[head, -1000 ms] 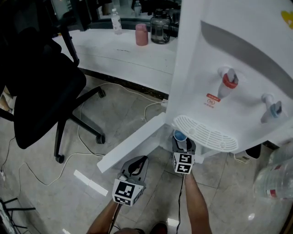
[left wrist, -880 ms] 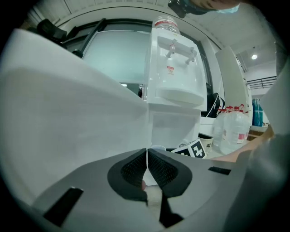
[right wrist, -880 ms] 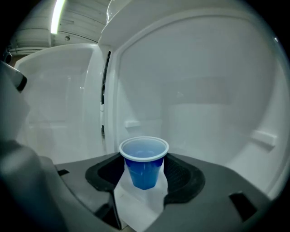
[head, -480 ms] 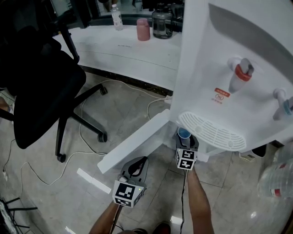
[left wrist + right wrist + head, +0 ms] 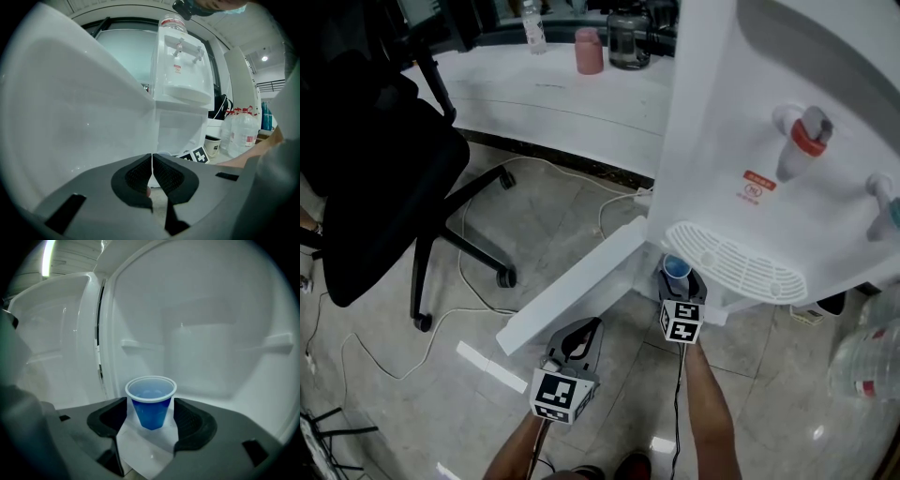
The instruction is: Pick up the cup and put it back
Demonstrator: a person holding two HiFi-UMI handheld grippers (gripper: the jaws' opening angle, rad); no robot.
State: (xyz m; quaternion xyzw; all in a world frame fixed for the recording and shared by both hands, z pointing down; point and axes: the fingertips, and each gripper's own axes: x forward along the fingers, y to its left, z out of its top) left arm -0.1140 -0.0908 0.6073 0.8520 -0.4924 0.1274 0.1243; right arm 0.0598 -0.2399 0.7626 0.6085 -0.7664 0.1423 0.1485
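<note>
Between right hand-held gripper [image 5: 150, 402] jaws, just opened wider: cup [image 5: 151, 411] standing free.

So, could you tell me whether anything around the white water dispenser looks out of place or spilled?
Nothing is spilled or damaged. The small blue plastic cup stands upright inside the white water dispenser's lower cabinet, between the right gripper's open jaws. Only the cabinet door hanging wide open stands out.

Head view looks steeply down on the water dispenser [image 5: 769, 141]; both gripper views face it from low down.
</note>
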